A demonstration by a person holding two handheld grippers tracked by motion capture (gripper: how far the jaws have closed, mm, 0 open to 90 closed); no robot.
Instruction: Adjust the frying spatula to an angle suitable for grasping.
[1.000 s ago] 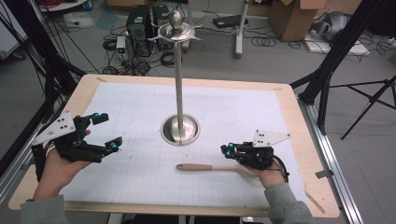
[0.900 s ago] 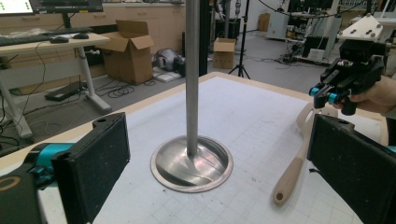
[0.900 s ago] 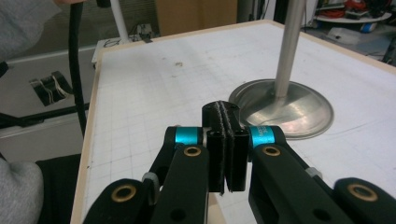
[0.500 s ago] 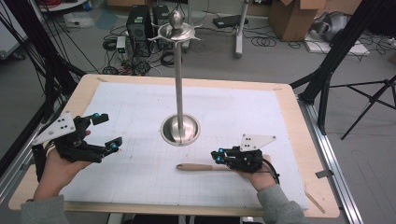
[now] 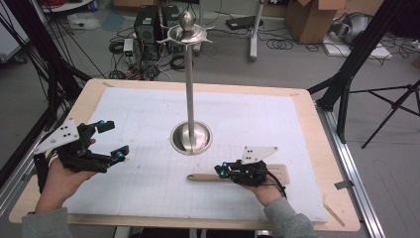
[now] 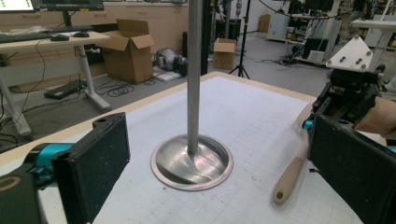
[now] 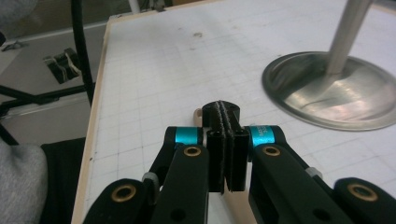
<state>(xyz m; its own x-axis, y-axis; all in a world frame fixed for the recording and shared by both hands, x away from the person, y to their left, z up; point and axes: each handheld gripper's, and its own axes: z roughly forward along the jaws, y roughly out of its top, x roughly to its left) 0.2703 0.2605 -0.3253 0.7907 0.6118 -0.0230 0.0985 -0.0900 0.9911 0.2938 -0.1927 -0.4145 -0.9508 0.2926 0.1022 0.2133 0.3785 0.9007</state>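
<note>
Since the earlier frame the right tongs have come down and leftward over the wooden spatula, while the left tongs have kept their place, jaws spread wide and holding nothing. Nearest the person, at the front right of the worktop, the spatula lies flat on the white grid mat, handle pointing left, blade hidden under the right hand. In the right gripper view the right tongs are clenched pad to pad, with the handle tip peeking out beneath them, so they seem pressed shut above the handle, not round it. Closed tongs cannot take the handle; pushing down like this could skid or roll the spatula across the mat. Farther back stands the steel stand, a dished base with a tall pole; a careless lift could swing the spatula into it.
</note>
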